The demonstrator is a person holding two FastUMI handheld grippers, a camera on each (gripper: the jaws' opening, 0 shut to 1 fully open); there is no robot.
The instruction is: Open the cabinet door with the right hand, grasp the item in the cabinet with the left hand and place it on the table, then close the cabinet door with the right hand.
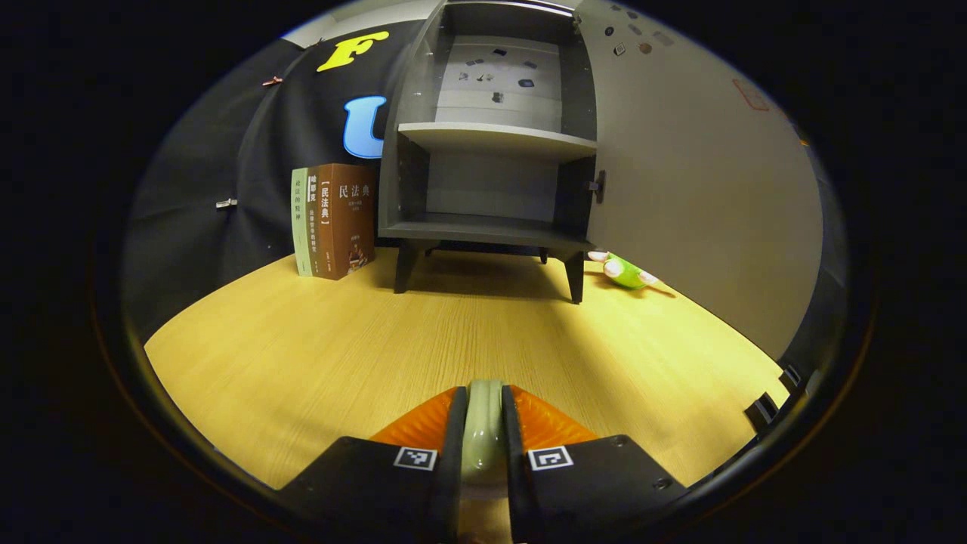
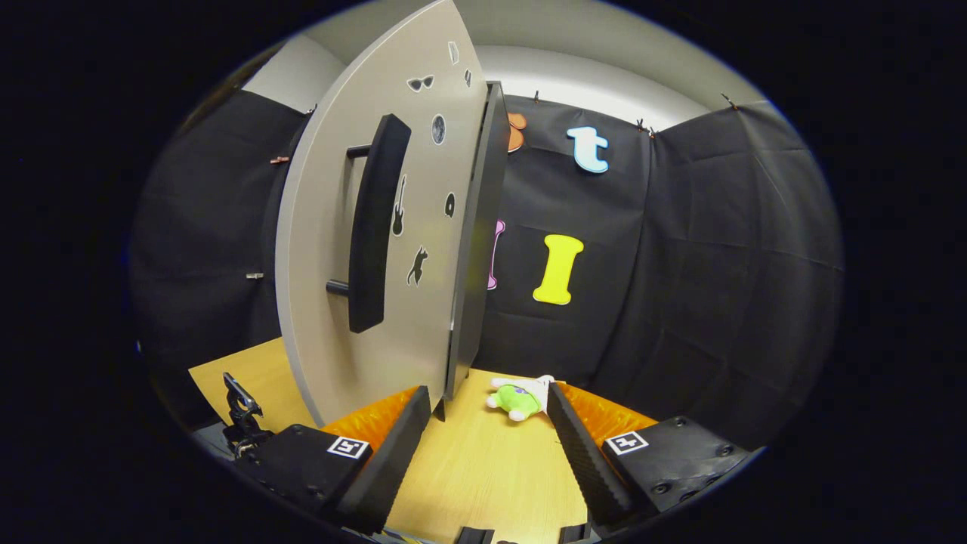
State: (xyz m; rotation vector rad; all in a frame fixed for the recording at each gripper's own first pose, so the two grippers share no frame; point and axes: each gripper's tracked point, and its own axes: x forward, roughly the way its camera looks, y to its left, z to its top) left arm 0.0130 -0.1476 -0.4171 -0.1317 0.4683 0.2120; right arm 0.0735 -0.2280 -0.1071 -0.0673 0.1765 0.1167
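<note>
A pale green item [image 1: 483, 423] sits pinched between the two fingers of the left gripper [image 1: 483, 431], low over the near part of the wooden table [image 1: 302, 347]; I cannot tell whether it touches the top yet. Its shape is mostly hidden by the fingers. Beyond it, at the far side, the cabinet [image 1: 491, 140] stands with both shelves bare and its door [image 2: 355, 249] swung fully out to the right.

The step in hand looks like setting the item down. Next, the left fingers need to part and let it rest; then the right gripper [image 2: 483, 423], held wide apart near the door's lower edge, must push the door shut, perhaps by its long dark handle [image 2: 374, 227].

A green plush toy [image 2: 515, 400] lies on the table by the cabinet's right leg, and books [image 1: 332, 219] stand to its left. Black cloth walls the booth.
</note>
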